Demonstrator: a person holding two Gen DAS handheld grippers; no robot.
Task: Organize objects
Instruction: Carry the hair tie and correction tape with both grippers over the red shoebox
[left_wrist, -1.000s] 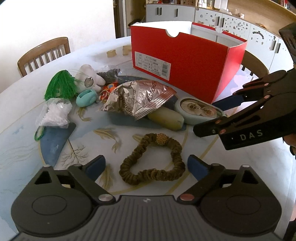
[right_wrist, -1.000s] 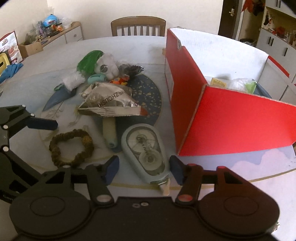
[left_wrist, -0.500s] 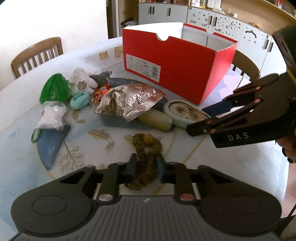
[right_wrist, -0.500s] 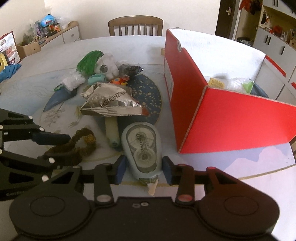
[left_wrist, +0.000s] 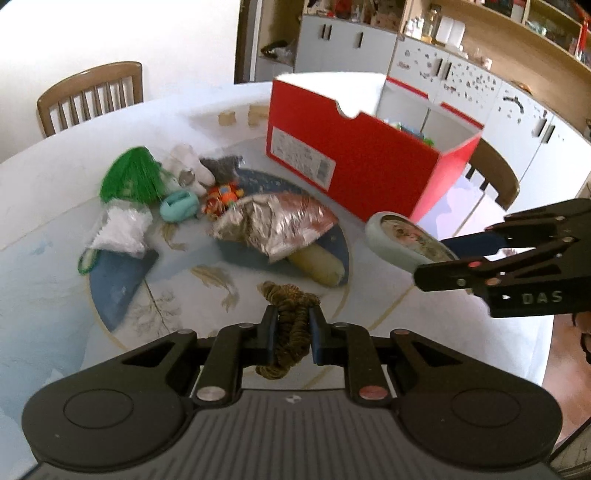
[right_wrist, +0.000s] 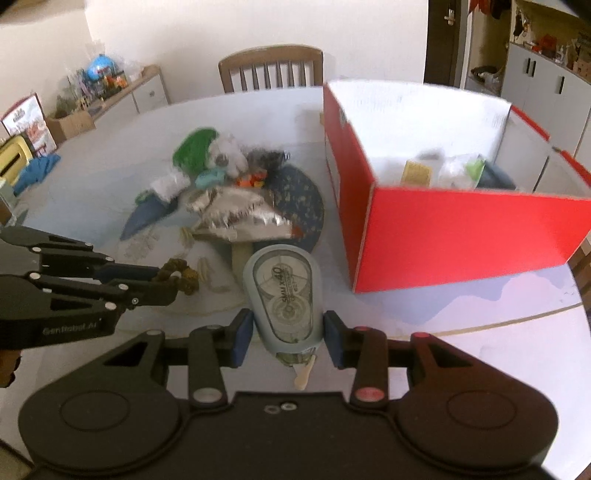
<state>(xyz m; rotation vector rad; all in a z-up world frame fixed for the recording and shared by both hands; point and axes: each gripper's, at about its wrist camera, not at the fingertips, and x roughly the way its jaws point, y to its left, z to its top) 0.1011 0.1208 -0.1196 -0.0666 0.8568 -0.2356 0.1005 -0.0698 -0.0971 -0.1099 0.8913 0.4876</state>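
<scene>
Scrunchie (left_wrist: 290, 325) pinched in left gripper (left_wrist: 291, 334), correction tape (right_wrist: 283, 301) clamped in right gripper (right_wrist: 288, 334)

Left gripper (left_wrist: 291, 334) clamped tight, both blue pads pinching a brown scrunchie (left_wrist: 290, 332) and raised clear of the table, with right gripper (right_wrist: 288, 338) level beside it, fingers closed partway against the flanks of a grey correction tape dispenser (right_wrist: 283, 299) held aloft.

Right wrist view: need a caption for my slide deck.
Right gripper fingers clamp a pale blue correction tape dispenser lifted before the open red cardboard shoebox.
</scene>
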